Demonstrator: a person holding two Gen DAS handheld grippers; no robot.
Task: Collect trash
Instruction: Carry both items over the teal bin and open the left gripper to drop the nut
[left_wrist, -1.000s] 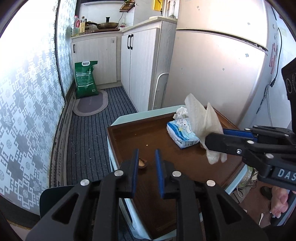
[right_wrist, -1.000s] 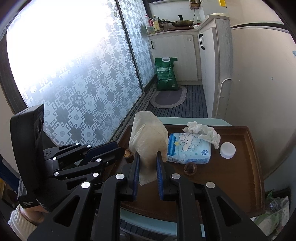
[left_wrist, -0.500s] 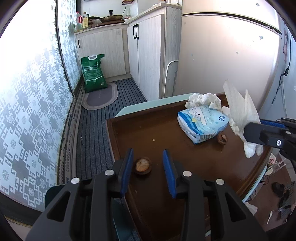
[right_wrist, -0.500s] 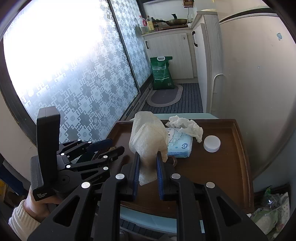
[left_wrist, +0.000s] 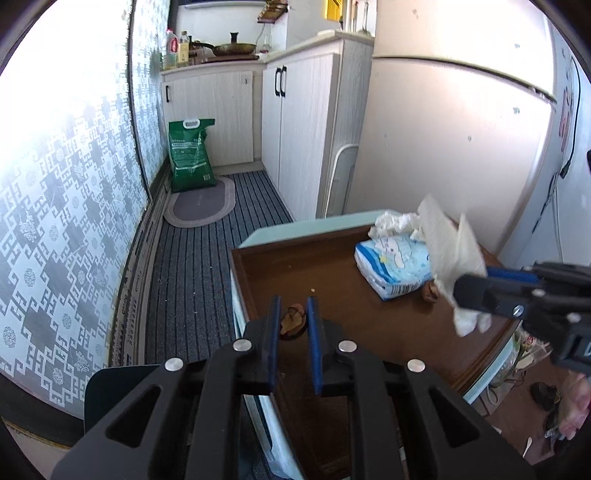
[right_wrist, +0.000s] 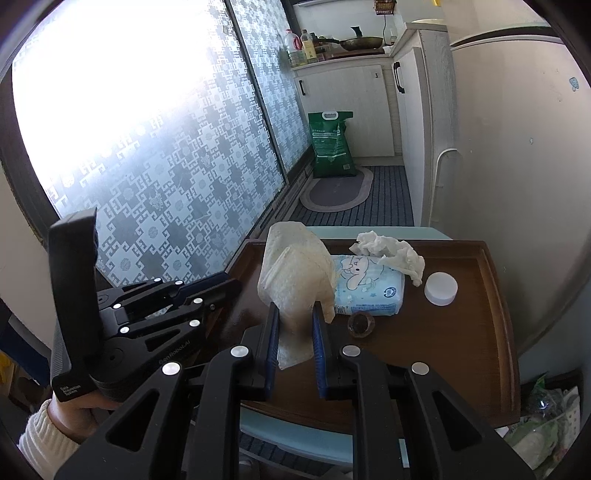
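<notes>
My right gripper (right_wrist: 294, 325) is shut on a crumpled white paper towel (right_wrist: 295, 277), held above the brown tray table (right_wrist: 461, 350); the towel also shows in the left wrist view (left_wrist: 452, 251). My left gripper (left_wrist: 293, 317) is open, its blue pads on either side of a brown nutshell piece (left_wrist: 293, 320) near the tray's left edge. I cannot tell if the pads touch it. A second nutshell (right_wrist: 361, 325) lies by the blue tissue pack (right_wrist: 369, 290). A wadded white tissue (right_wrist: 388, 251) rests on the pack.
A white bottle cap (right_wrist: 440, 288) lies on the tray's right side. A plastic bag with rubbish (right_wrist: 546, 424) sits on the floor at the right. A fridge (left_wrist: 443, 147), white cabinets (left_wrist: 295, 122) and a green sack (left_wrist: 190, 155) stand beyond the table.
My left gripper has moved forward and narrowed around the nutshell piece at the tray's left edge. My right gripper has kept the paper towel and shifted slightly.
</notes>
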